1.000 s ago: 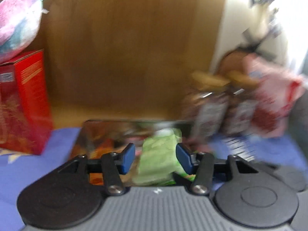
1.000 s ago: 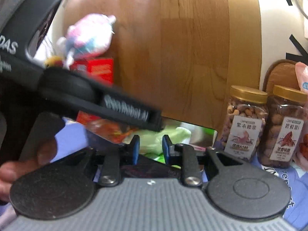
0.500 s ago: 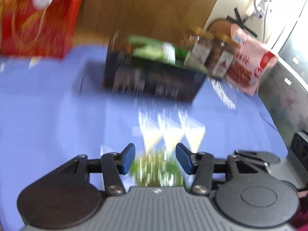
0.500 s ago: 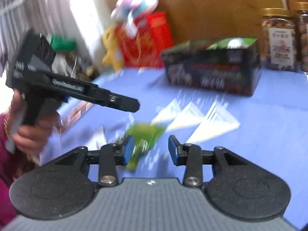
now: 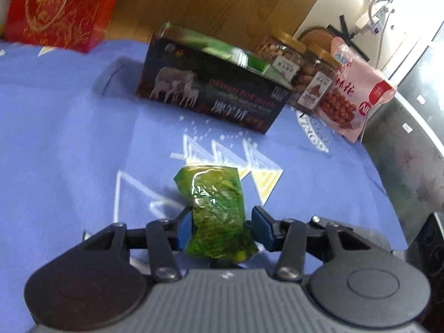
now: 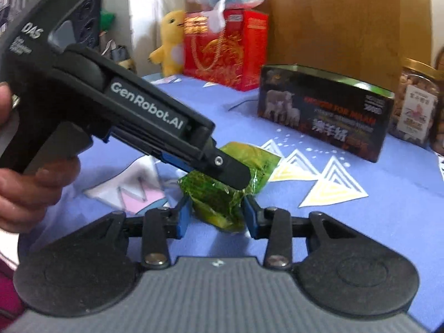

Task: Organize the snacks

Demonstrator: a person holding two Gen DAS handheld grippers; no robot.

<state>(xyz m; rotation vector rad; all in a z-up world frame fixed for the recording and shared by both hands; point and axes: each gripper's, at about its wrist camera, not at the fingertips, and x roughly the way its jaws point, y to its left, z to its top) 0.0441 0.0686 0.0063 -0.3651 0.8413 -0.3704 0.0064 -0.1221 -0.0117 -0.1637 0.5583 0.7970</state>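
A crumpled green snack packet [image 5: 216, 208] hangs low over the blue tablecloth [image 5: 69, 144]; whether it touches the cloth I cannot tell. My left gripper [image 5: 222, 222] has it between its blue pads, and the jaws are closing on it. In the right wrist view the same packet [image 6: 219, 202] has its near end between the pads of my right gripper [image 6: 217, 213], which stand close beside it without visibly squeezing. The left gripper [image 6: 236, 177] reaches in from the left, one finger lying across the packet's top. Behind stands a dark open-topped box [image 5: 216, 94] with green packets inside.
Two nut jars [image 5: 299, 63] and a pink snack bag [image 5: 358, 91] stand right of the box. A red gift box [image 6: 224, 52] with plush toys [image 6: 170, 44] is at the back left. A person's hand [image 6: 33, 183] holds the left gripper. The table edge [image 5: 388, 194] curves away on the right.
Both views have dropped from the box and wooden backboard to the blue cloth. The right jaws stand wider than a second ago. The green packet now sits between both pairs of pads.
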